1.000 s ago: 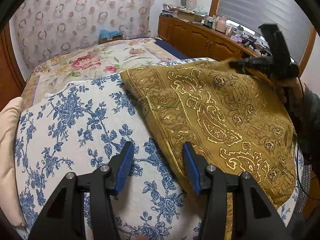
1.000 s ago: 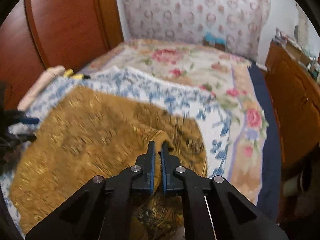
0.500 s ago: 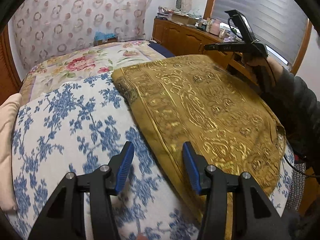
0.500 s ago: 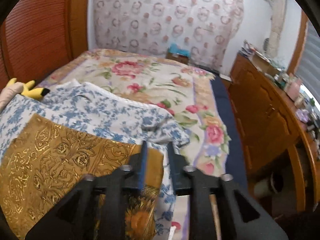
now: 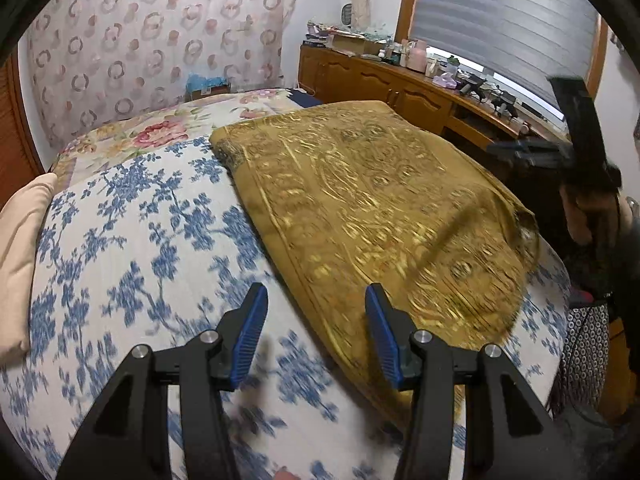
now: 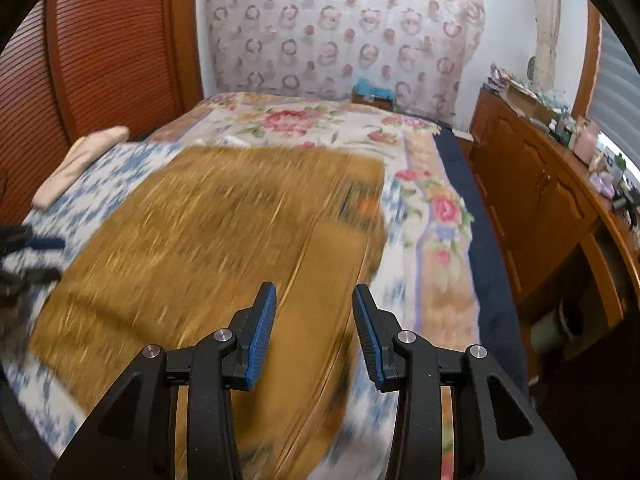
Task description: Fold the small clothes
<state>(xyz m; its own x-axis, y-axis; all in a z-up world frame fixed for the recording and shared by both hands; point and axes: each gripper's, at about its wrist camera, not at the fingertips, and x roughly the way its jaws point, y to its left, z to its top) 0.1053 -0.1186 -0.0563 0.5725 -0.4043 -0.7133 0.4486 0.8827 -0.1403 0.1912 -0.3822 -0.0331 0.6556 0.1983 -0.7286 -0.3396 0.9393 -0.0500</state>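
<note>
A mustard-gold cloth with a gold paisley print lies folded over on a blue-flowered white bedspread; it also shows, blurred, in the right wrist view. My left gripper is open and empty, above the bedspread at the cloth's near left edge. My right gripper is open and empty, above the cloth's near right part. The right gripper also shows in the left wrist view, raised off the cloth's right side.
A cream pillow lies at the bed's left edge. A rose-patterned quilt covers the far end of the bed. A wooden sideboard with several small items runs along the right wall, with a narrow floor gap beside it.
My right gripper let go of the cloth's corner, opened, and drew back to the near right. The cloth now lies folded flat. My left gripper stayed open and pulled back slightly.
</note>
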